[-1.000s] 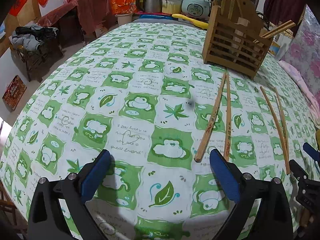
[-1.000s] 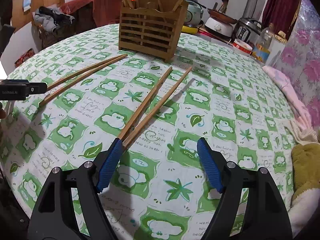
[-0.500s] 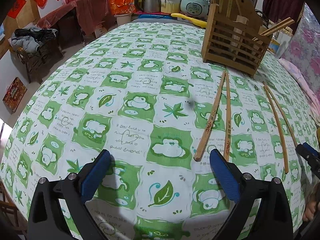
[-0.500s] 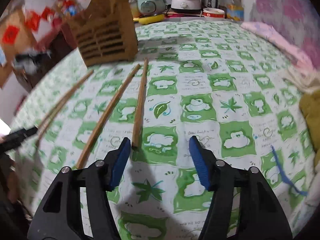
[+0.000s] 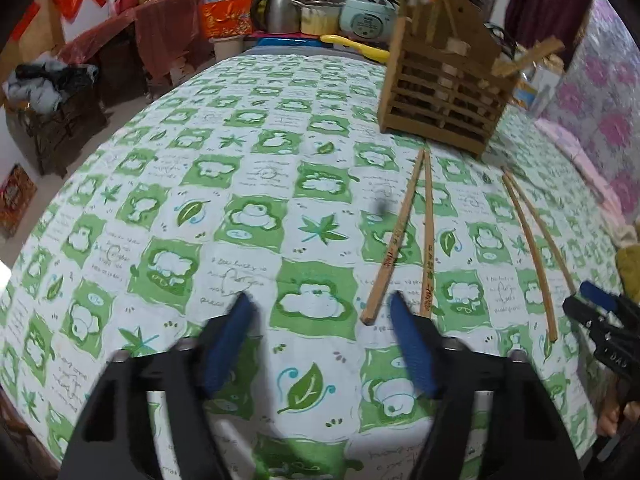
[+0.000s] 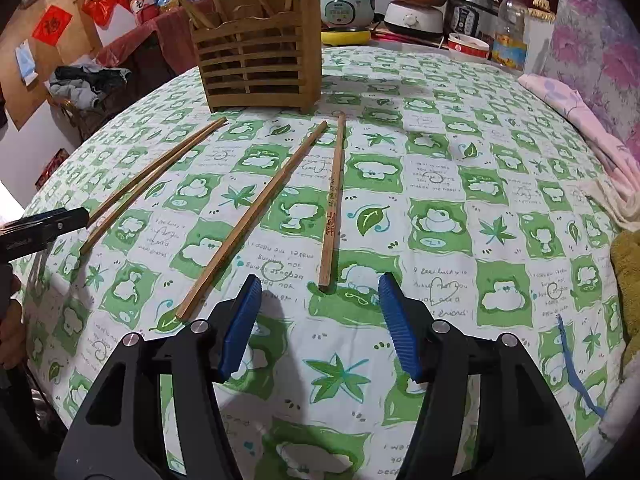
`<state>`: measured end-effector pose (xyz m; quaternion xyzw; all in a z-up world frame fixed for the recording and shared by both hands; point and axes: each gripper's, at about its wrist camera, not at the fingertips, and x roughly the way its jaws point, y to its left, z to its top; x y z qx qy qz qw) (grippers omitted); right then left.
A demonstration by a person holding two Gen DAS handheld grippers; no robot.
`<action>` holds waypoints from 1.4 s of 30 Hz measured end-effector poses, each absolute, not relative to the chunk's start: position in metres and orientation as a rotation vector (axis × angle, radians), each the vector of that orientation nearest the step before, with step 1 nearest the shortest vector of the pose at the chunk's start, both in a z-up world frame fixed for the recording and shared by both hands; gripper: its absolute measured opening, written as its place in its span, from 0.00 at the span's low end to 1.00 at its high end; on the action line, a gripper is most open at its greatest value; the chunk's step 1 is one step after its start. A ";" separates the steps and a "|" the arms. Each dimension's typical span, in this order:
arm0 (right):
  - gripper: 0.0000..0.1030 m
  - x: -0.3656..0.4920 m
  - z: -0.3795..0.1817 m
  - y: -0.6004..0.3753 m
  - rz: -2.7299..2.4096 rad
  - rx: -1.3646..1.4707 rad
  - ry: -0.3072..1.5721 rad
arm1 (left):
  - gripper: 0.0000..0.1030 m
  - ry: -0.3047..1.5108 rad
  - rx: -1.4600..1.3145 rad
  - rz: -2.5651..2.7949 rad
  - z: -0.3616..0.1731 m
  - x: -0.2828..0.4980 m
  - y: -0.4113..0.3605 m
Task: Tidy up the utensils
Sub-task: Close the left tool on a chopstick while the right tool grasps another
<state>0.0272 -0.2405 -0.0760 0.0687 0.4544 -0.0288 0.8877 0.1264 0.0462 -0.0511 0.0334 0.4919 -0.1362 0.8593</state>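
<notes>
Since a second ago, the left gripper [image 5: 320,312] has been closing its jaws: they stand narrower but still apart, with only tablecloth between them. Its right finger [image 5: 410,348] sits just beside the near ends of one pair of chopsticks [image 5: 428,232], whether touching them I cannot tell. The right gripper [image 6: 320,292] has also narrowed its jaws and swung round to face the other pair; the jaws are open and hold nothing, and the near end of the printed chopstick [image 6: 332,208] lies just ahead of the gap between them. Its partner, a plain chopstick [image 6: 248,220], lies to the left, its near end just beyond the left finger [image 6: 240,328].

A second pair of thin chopsticks [image 6: 152,180] lies further left on the green-and-white tablecloth [image 6: 440,184], near ends close to the left gripper at the table's left edge. All four point toward the wooden slatted holder [image 6: 256,68], which stands upright near the far edge with several chopsticks already in it.
</notes>
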 end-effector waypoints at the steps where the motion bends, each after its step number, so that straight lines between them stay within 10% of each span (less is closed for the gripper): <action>1: 0.59 0.028 -0.076 -0.240 -0.060 0.138 0.946 | 0.50 1.035 0.103 -0.287 -0.051 0.126 0.040; 12: 0.58 0.025 -0.075 -0.241 -0.058 0.153 0.934 | 0.06 1.041 0.185 -0.318 -0.052 0.133 0.013; 26: 0.56 0.025 -0.074 -0.240 -0.044 0.160 0.931 | 0.07 0.984 0.127 -0.327 -0.054 0.113 0.033; 34: 0.37 0.027 -0.077 -0.240 -0.044 0.159 0.951 | 0.09 0.966 0.168 -0.298 -0.053 0.110 0.029; 38: 0.06 0.025 -0.078 -0.245 -0.024 0.194 0.941 | 0.09 0.965 0.170 -0.297 -0.053 0.109 0.029; 42: 0.06 0.025 -0.078 -0.244 -0.027 0.194 0.935 | 0.06 0.962 0.171 -0.301 -0.054 0.109 0.028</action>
